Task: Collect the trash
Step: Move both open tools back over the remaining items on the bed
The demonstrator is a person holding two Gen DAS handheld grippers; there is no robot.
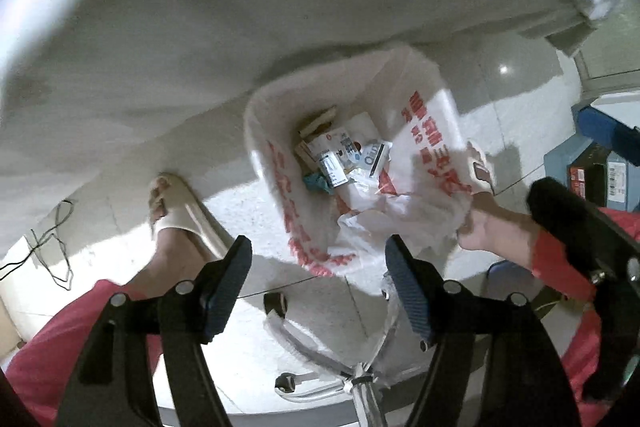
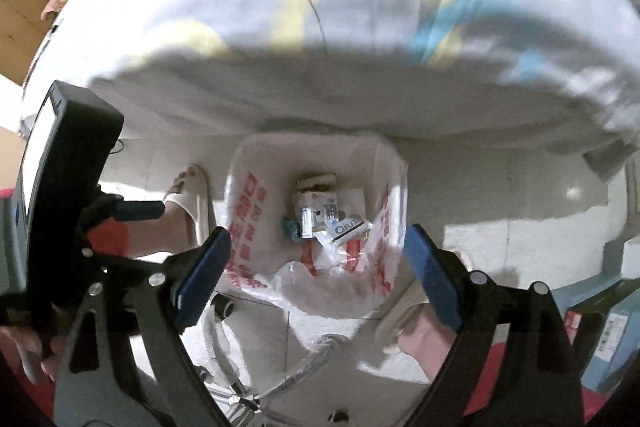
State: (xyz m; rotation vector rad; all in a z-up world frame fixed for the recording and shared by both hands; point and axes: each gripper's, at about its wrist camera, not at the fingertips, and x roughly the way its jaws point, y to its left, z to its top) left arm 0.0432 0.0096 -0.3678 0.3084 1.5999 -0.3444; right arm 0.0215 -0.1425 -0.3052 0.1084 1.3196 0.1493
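Observation:
A bin lined with a white plastic bag with red print point(image 1: 424, 135) point(image 2: 248, 215) stands on the floor by the table edge. Inside lies trash point(image 1: 340, 155) point(image 2: 320, 215): small cartons, wrappers and a teal scrap. My left gripper point(image 1: 318, 259) hangs above the bag's near rim, pointing down, open with nothing between its blue pads. My right gripper point(image 2: 316, 241) is also above the bag, open wide and empty. Each gripper shows at the edge of the other's view.
A table under a white cloth point(image 1: 200, 59) overhangs the bin's far side. The person's feet in beige slippers point(image 1: 176, 215) point(image 1: 480, 171) flank the bin. A chair base with castors point(image 1: 360, 379) is below me. A blue box point(image 1: 592, 171) sits right, cables point(image 1: 52, 243) left.

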